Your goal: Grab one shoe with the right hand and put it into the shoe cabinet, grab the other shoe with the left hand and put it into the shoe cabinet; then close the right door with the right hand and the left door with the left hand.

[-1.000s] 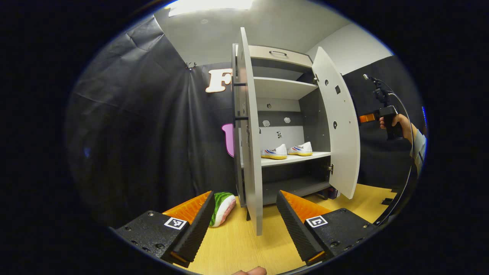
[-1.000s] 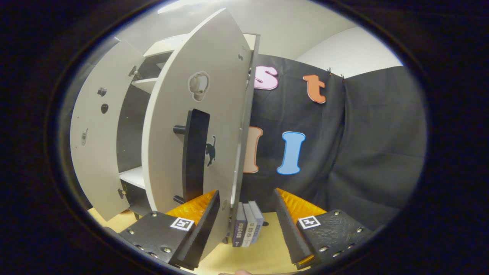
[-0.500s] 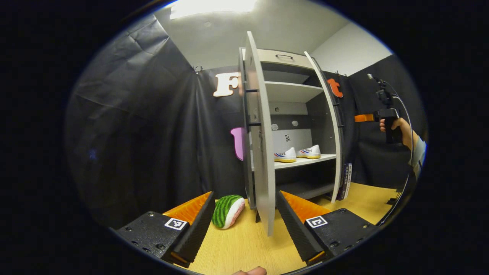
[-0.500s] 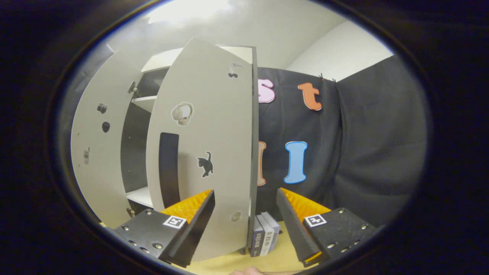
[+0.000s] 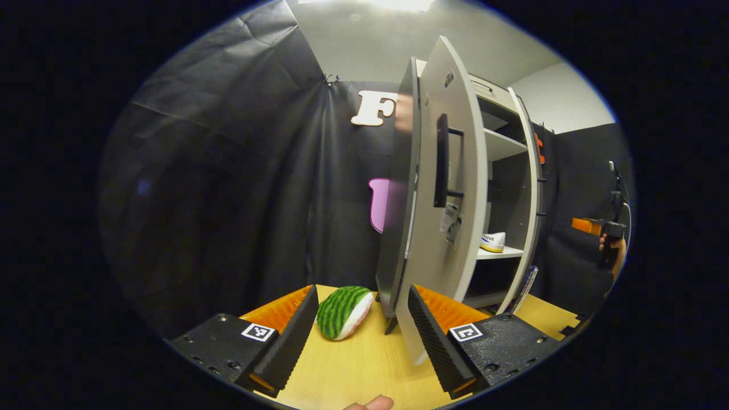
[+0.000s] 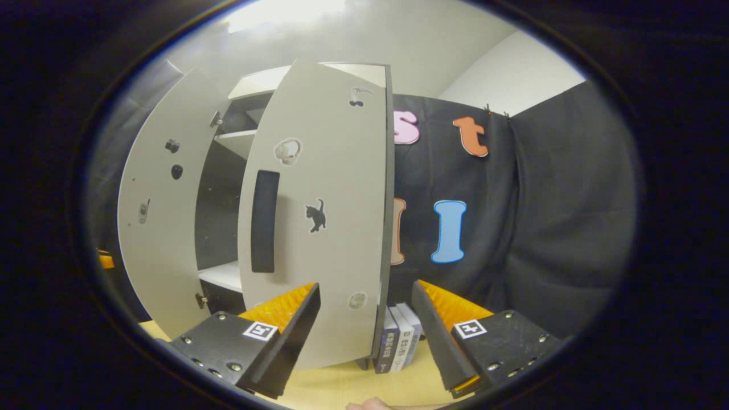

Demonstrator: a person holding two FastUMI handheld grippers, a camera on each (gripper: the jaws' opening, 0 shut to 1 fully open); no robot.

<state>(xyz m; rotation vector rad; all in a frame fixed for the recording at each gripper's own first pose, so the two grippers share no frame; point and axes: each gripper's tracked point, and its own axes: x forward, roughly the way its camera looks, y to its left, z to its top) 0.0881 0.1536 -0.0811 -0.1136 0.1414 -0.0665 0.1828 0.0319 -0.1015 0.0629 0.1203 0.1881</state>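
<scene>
**Doors half-swung, shoes already shelved**

Left gripper (image 5: 356,327) low over the table (image 5: 353,370), jaws released and empty, with the lower edge of the left door (image 5: 441,228) just ahead of its right finger: placed, by the look of it, to push the panel shut. Left door partly open, upright long axis, dark vertical handle (image 5: 441,159) on its outer face. One shoe (image 5: 493,241) visible on the middle shelf of the shoe cabinet (image 5: 501,145), lying flat; toe direction too small to tell. Plush watermelon slice (image 5: 343,303) on the table beside the cabinet foot.

Right gripper (image 6: 364,324) also with jaws released, holding nothing, facing the right door (image 6: 324,222), which looks nearly closed. Books (image 6: 397,341) upright beside the cabinet base.
</scene>
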